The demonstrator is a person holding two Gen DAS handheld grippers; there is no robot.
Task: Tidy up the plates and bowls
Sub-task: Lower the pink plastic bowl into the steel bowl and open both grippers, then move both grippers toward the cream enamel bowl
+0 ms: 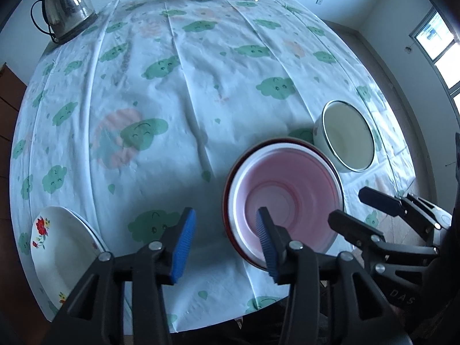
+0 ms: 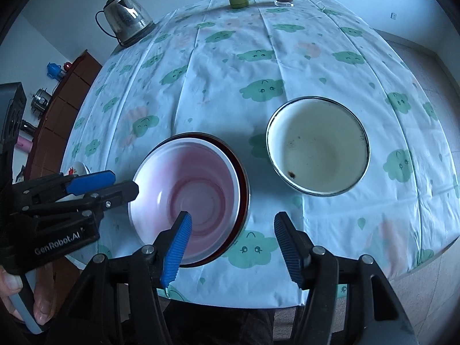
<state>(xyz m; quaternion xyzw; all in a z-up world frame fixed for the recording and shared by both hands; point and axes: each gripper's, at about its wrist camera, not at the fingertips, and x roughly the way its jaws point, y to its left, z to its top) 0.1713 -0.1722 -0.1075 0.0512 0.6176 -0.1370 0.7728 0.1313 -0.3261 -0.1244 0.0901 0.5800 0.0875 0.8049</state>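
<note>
At the lower left of my left wrist view the floral plate (image 1: 61,247) sits close to the near edge of the bench (image 1: 201,92); part of it is hidden behind my claw's frame, so I cannot tell whether it hangs over. A careless sweep of my left arm could knock it off.

Moving right, my left claw (image 1: 225,244) stands apart with nothing between its blue pads. Its right pad hangs over the inside of the pink bowl (image 1: 287,204), its left pad outside the rim over the cloth. The pink bowl sits nested in a dark red-rimmed dish (image 1: 228,224), near the bottom centre-right of that view. I judge the pair was just set down, and I can't tell whether the bowl is seated square. Lifting away with a pad brushing the rim could tip it or drag the stack.

In the right wrist view, my right claw (image 2: 230,247) is also apart and empty: the left pad hovers over the pink bowl's near side, the right pad over the bare cloth. The two claws crowd the same bowl, so they could clash if both pull away at once.

Further right, the cream bowl (image 2: 319,143) stands alone, near the stack but not touching. It shows dark specks inside. Its enamel looks slick, so a shallow pinch on the rim could slip. The loose, creased cloth may also slide under anything I push.
</note>
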